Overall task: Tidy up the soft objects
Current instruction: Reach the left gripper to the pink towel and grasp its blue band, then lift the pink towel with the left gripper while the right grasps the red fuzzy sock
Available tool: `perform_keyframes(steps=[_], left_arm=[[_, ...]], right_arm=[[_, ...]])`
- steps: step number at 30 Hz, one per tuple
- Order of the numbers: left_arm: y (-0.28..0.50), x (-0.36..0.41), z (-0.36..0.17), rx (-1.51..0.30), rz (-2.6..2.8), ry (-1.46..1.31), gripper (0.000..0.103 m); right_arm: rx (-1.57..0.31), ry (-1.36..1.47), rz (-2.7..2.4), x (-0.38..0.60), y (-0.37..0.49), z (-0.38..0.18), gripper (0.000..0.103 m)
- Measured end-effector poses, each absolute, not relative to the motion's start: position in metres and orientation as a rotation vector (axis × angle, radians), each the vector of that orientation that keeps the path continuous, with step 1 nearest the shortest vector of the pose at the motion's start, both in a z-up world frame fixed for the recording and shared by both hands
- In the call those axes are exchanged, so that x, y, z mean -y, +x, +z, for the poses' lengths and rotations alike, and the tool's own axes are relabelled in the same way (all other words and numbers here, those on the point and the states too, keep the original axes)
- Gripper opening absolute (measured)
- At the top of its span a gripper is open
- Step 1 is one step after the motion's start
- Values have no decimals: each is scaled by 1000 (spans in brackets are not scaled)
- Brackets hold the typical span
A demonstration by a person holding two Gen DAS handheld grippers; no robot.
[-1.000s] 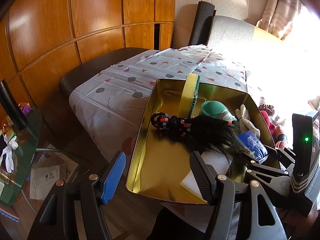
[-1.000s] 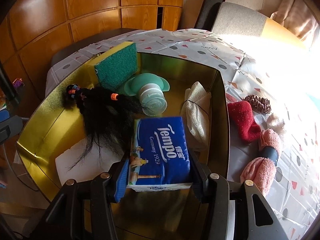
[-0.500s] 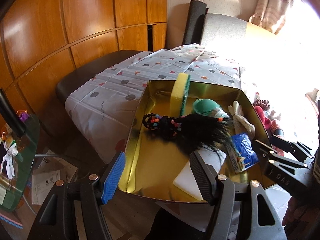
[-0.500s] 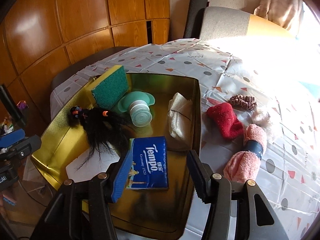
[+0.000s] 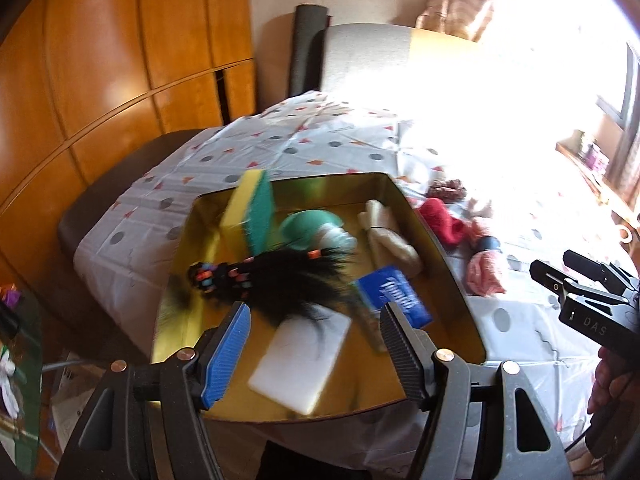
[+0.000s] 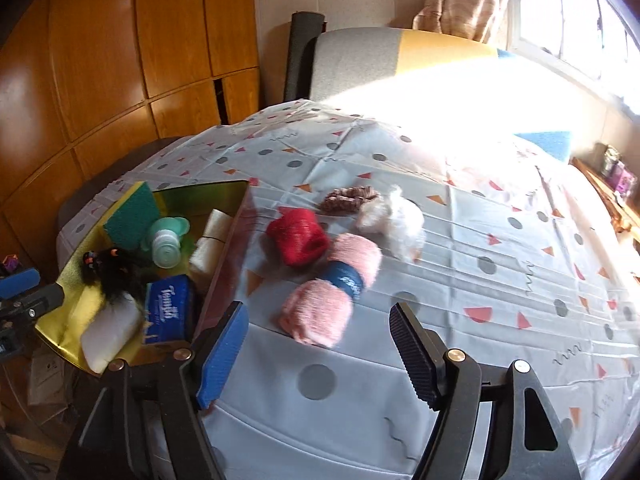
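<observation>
A gold tin tray (image 5: 452, 276) (image 6: 224, 248) on the patterned tablecloth holds a yellow-green sponge (image 5: 250, 210), a teal bottle (image 5: 316, 232), a black hairpiece (image 5: 280, 284), a cream cloth (image 5: 390, 240), a white pad (image 5: 304, 360) and a blue Tempo tissue pack (image 5: 394, 298) (image 6: 168, 312). Beside the tray lie a red sock (image 6: 298, 236), a pink fluffy roll with a blue band (image 6: 332, 292), a brown scrunchie (image 6: 350, 198) and a white fluffy piece (image 6: 394, 218). My left gripper (image 5: 316, 344) is open and empty above the tray's near edge. My right gripper (image 6: 320, 354) is open and empty, just short of the pink roll.
A grey and yellow chair (image 6: 360, 64) stands behind the table. Wooden cabinets (image 5: 100, 80) fill the left wall. A glass side table (image 5: 16, 360) with clutter is at the lower left. Strong sunlight washes out the table's far right.
My right gripper let go of the Tempo pack, which now lies in the tray, then drew back and swung right over the tablecloth toward the pink roll. My left gripper shifted right over the tray.
</observation>
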State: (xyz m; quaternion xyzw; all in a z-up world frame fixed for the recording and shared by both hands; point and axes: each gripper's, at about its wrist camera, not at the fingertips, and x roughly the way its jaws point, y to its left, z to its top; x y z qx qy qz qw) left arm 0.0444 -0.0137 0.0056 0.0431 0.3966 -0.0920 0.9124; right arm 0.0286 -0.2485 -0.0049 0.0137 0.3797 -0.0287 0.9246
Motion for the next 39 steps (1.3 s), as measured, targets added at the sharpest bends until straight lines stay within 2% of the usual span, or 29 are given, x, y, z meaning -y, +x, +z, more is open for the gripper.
perform_keyframes(steps=[6,13,18,23,30,32,33,34,35,36,39], left_arm=[[51,66,13,-808,-332,160,73],[71,130,7,-859,-444,201,73],[90,176,-8,-911,-477,248,73],[111,214,-29,-960,-490,294,78],[142,244,-68,-1062,-458,323,78],[148,251,-79,-1091,-448,323,76],[150,254,-84,-1109,-457,317,63],[152,255,-90,-1130,-452,311,42],[150,255,-91,-1118,-441,311,43],[147,255,-89,-1098,-450,313,37],[133,248,-81,-1066,-491,295,34]], right_arm=[[-819,10,-185,308,8,-19,75],[-829,109,-294,361,-10,-38,75],[-787,190,-311,376,-13,-28,75],[-760,263,-295,381,-16,-19,78],[-730,253,-283,376,-17,-10,80],[-729,260,-279,377,-17,-10,80],[-731,264,-278,378,-17,-10,81],[-732,266,-280,379,-17,-11,81],[-733,268,-283,380,-17,-12,81],[-736,271,-287,381,-17,-13,81],[-740,285,-297,385,-17,-15,81]])
